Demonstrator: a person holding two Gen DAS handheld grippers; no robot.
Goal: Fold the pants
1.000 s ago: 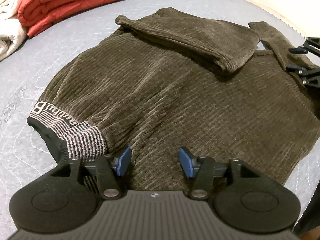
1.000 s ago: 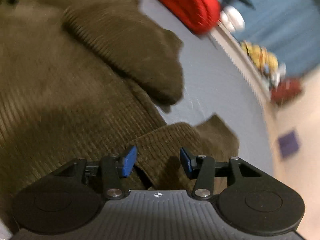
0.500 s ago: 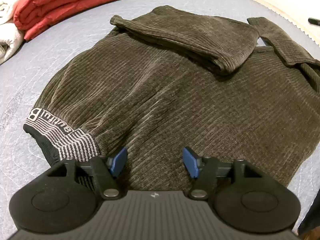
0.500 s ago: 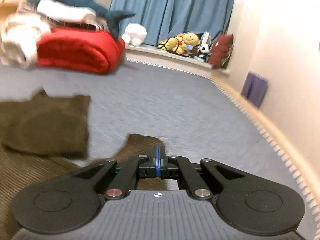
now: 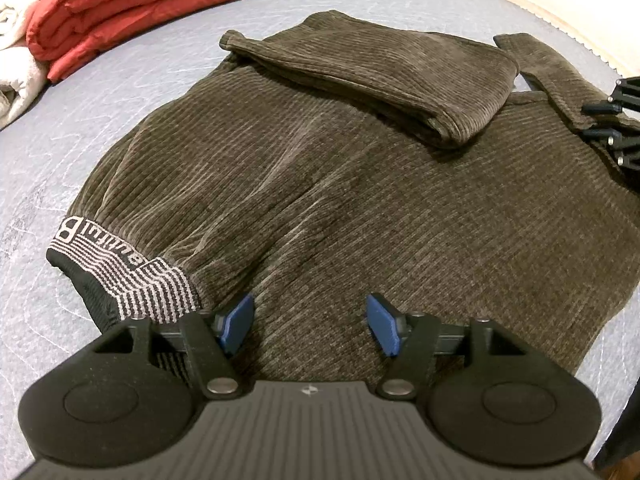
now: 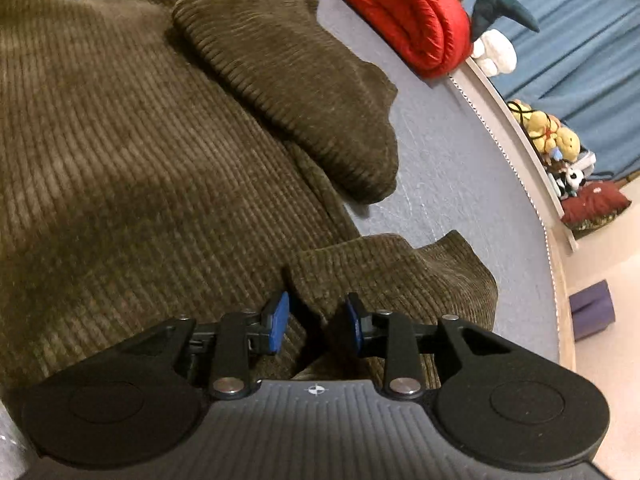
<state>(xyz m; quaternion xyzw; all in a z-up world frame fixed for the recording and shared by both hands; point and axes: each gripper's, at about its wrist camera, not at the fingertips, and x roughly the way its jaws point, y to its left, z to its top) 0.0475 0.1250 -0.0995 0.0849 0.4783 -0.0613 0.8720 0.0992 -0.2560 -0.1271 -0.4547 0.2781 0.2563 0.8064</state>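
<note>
left hand-held gripper (image 5: pixel 310 326): apart over pants (image 5: pixel 360 200)
right hand-held gripper (image 6: pixel 316 322): just opening, cuff (image 6: pixel 392 272) between, unpinched
risk: cuff slips, fold skews

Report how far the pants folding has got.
Done: one leg end lies folded back over the brown corduroy pants. In hand: nothing gripped; left gripper open near the waistband, right gripper has just been opening around the other cuff. Left: the remaining folds.

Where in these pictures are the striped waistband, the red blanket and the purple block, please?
striped waistband (image 5: pixel 132 280): left wrist view, on the stripes.
red blanket (image 5: pixel 132 4): left wrist view, folded top.
purple block (image 6: pixel 592 310): right wrist view, its side.
</note>
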